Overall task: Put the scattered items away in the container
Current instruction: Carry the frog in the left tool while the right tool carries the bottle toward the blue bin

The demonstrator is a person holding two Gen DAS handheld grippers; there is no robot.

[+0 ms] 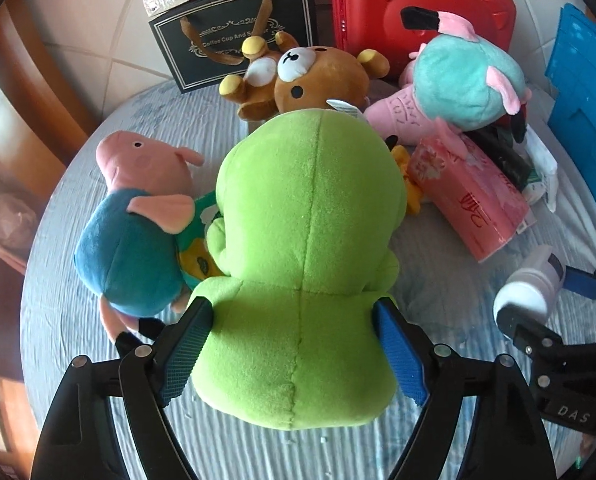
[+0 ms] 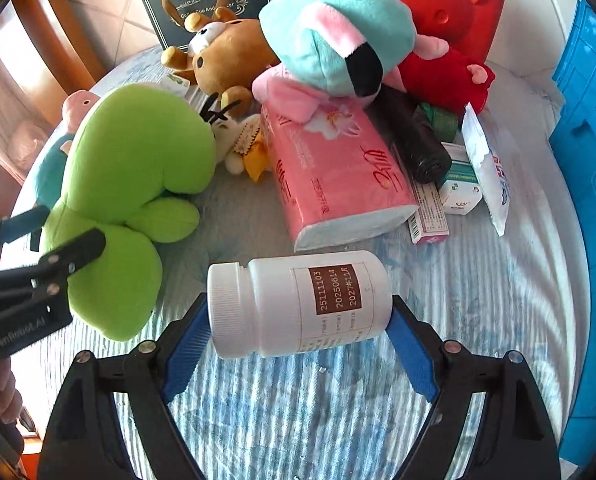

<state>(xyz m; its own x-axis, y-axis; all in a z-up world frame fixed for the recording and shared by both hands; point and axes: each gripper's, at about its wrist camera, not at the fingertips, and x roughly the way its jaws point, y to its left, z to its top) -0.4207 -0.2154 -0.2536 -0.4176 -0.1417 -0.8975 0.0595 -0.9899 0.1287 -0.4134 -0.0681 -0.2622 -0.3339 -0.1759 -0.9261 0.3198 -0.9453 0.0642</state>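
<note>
A green plush toy (image 1: 298,240) lies back-up on the cloth-covered table (image 1: 78,300), head pointing away. My left gripper (image 1: 292,344) is shut on its lower body, a blue pad against each flank. In the right wrist view the same plush (image 2: 138,152) sprawls at the left with the left gripper (image 2: 68,228) across it. My right gripper (image 2: 298,332) is shut on a white pill bottle (image 2: 298,304), held sideways by its cap and base just above the cloth. The blue container (image 2: 586,160) stands at the right edge.
A pig plush (image 1: 138,220), a brown bear (image 1: 318,76), a teal and pink plush (image 1: 466,76), a pink tissue pack (image 2: 338,172), a black bag roll (image 2: 418,144) and small medicine boxes (image 2: 458,196) crowd the far side. A red case (image 1: 418,8) and black box (image 1: 234,36) stand behind.
</note>
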